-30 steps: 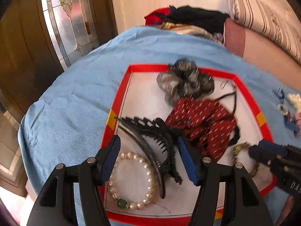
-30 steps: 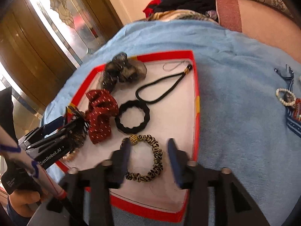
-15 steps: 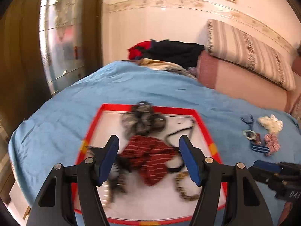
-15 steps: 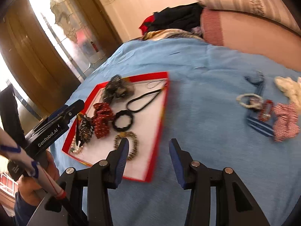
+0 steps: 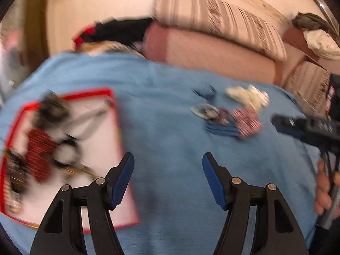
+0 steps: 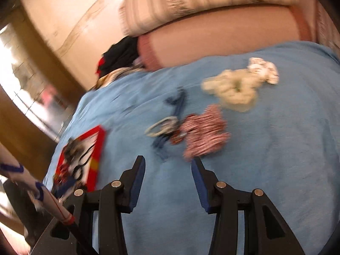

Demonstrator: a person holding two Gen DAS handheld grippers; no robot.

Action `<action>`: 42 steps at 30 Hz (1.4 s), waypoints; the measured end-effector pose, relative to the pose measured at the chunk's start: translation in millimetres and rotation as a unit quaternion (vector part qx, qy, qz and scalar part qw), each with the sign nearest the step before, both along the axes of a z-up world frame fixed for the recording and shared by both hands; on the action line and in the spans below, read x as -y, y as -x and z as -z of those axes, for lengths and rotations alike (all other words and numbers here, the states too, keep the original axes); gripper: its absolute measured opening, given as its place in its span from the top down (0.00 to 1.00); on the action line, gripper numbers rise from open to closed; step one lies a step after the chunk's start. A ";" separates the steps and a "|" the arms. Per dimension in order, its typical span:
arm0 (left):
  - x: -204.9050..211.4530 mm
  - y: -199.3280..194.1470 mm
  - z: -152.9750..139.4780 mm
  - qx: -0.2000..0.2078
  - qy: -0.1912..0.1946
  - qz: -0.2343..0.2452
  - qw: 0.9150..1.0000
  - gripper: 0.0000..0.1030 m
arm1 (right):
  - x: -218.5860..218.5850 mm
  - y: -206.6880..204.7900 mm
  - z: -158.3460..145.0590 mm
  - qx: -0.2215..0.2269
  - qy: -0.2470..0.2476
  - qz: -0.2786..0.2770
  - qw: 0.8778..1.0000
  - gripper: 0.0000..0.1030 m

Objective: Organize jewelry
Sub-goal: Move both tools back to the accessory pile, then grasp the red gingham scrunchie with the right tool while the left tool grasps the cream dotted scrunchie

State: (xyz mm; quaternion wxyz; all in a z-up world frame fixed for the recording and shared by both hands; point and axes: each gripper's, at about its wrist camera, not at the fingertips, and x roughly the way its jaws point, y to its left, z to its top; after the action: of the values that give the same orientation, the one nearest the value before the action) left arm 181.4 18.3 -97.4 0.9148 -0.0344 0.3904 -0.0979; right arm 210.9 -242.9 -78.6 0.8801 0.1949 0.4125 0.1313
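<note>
A red-rimmed white tray [image 5: 102,140] [image 6: 99,146] lies on the blue blanket at the left, holding a red dotted bow [image 5: 40,150], dark scrunchies and bands, all blurred. Further right lies a loose heap: a red-and-white patterned scrunchie [image 5: 246,123] [image 6: 204,133], a cream scrunchie [image 5: 248,96] [image 6: 233,89], a white bead bracelet [image 5: 204,110] [image 6: 162,125] and a blue clip [image 6: 177,106]. My left gripper [image 5: 167,161] is open over bare blanket between tray and heap. My right gripper [image 6: 167,165] is empty, its jaws opening, just short of the patterned scrunchie.
A blue blanket [image 5: 170,106] covers the bed. Behind it sit a pink bolster [image 5: 208,51], a striped pillow [image 5: 212,17] and dark clothes [image 5: 119,29]. The right gripper's body [image 5: 308,127] and a hand [image 5: 323,191] show at the right edge of the left wrist view.
Both grippers have swung right, away from the tray toward the loose heap on the blanket. The tray slid to the left of both views. The right jaws have widened a little.
</note>
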 end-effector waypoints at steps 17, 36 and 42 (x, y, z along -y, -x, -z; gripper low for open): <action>28.3 -12.0 22.3 -0.031 -0.026 0.026 0.999 0.36 | 9.9 -76.5 54.6 -0.050 0.009 0.016 0.999 0.45; 79.2 -99.9 12.1 -0.102 0.012 0.052 0.993 0.35 | 47.5 -35.6 -3.3 0.008 -0.025 0.028 0.999 0.88; 114.2 -128.6 13.9 -0.113 -0.021 0.057 0.992 0.35 | 79.5 -32.2 -19.4 0.026 -0.041 0.061 0.997 0.88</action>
State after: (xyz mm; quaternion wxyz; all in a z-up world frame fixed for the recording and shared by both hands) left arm 310.0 -95.9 -111.3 0.8583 -0.0038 0.4944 -0.1373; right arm 243.0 -322.4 -59.2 0.8884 0.2520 0.3710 0.0987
